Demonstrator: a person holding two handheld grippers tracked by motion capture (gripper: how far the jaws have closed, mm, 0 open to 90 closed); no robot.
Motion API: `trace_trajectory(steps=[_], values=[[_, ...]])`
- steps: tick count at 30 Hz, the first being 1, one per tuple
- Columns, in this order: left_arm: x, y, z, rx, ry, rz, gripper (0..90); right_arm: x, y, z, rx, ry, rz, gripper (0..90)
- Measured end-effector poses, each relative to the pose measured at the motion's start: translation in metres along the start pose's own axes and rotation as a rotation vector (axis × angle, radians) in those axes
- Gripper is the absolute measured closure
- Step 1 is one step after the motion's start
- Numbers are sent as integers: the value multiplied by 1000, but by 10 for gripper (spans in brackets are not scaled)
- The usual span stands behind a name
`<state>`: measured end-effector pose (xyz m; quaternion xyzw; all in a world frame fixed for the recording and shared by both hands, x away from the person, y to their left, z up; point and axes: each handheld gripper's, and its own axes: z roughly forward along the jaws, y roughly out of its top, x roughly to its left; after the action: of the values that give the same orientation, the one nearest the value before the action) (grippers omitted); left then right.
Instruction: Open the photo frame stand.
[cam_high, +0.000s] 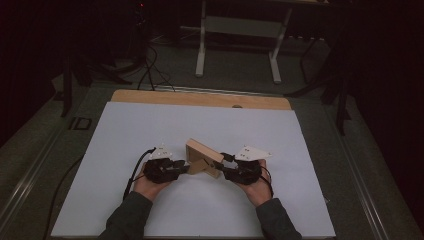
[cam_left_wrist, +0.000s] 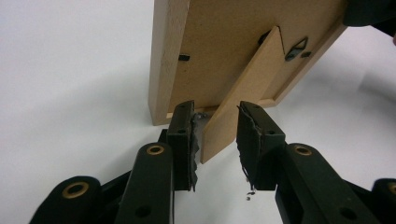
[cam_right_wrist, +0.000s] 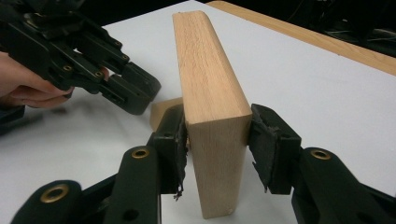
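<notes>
Wooden picture frame (cam_high: 202, 156) standing on edge near the middle of the white worktop (cam_high: 200, 125), between the two hands, hardboard back turned toward the left claw (cam_left_wrist: 215, 135); prop leg (cam_left_wrist: 243, 93) swung out from that back, its foot down near the worktop.

Left claw apart; jaws standing either side of the prop leg's lower end, neither pad pressing on it. Right claw (cam_right_wrist: 217, 140) clamped on the picture frame, one pad on each broad face at the near end; left pad plainly against the wood, right pad seemingly touching too, though the angle leaves a little doubt.

Step in hand, by the look of it: setting the prop leg so the picture frame stands by itself.

To do it well:
- keep the right claw firm and level so the picture frame cannot twist or slide on the smooth worktop;
- close the left claw on the flat faces of the prop leg, low down and away from the hinge end;
- ease the leg outward gently, never forcing the thin board;
- lean the picture frame back until its bottom edge and the leg's foot both bear on the worktop; only then let go, right claw last.

No brand, label or writing readable anywhere; only a small dark hanging hook (cam_left_wrist: 295, 48) on the back.
</notes>
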<state>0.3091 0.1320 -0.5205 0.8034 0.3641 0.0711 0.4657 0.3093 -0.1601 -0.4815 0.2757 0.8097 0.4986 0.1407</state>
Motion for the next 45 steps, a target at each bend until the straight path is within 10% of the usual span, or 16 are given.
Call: trace_trajectory(steps=[12,40,45], values=[[-14,-4,-5,73,-6,62,734,15,1,-1,18,-11,-60,553],[-13,-20,-7,76,-17,46,741,32,-2,3,40,27,-95,489],[-9,-20,-10,31,41,47,692,32,-3,3,37,27,-92,489]])
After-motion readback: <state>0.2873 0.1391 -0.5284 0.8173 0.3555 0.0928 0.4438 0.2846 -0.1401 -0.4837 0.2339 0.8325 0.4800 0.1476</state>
